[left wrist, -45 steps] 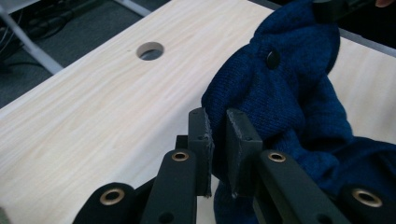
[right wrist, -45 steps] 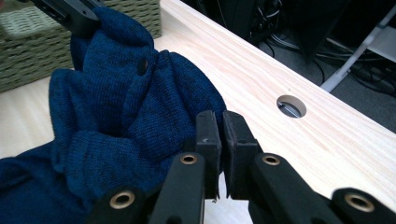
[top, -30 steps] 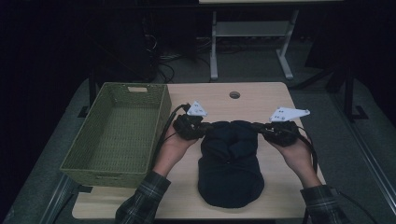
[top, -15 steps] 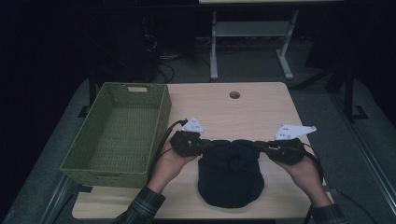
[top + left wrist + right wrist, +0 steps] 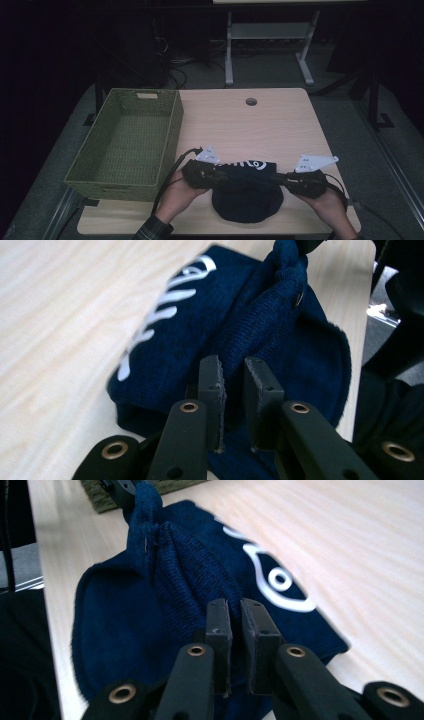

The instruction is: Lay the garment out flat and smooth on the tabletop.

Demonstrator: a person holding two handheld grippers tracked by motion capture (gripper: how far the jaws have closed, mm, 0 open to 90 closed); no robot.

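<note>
A navy knitted garment (image 5: 247, 197) with white lettering lies near the table's front edge, its far part folded over toward the person. My left gripper (image 5: 222, 176) pinches a raised fold at the garment's left end, and my right gripper (image 5: 281, 179) pinches the right end. In the left gripper view the pads (image 5: 234, 385) are closed on a ridge of the knit (image 5: 260, 325). In the right gripper view the pads (image 5: 236, 625) likewise clamp the fabric (image 5: 190, 580). The stretched fold runs between the two grippers.
A green woven basket (image 5: 125, 140) stands empty on the table's left side, close to my left hand. The light wooden table (image 5: 250, 130) has a round hole (image 5: 251, 101) near its far edge. A metal stand (image 5: 270, 40) and cables sit on the floor beyond.
Both hands have moved toward the table's front edge and lower, drawing the garment's far edge over itself. The garment now looks shorter and its white lettering shows on top.
</note>
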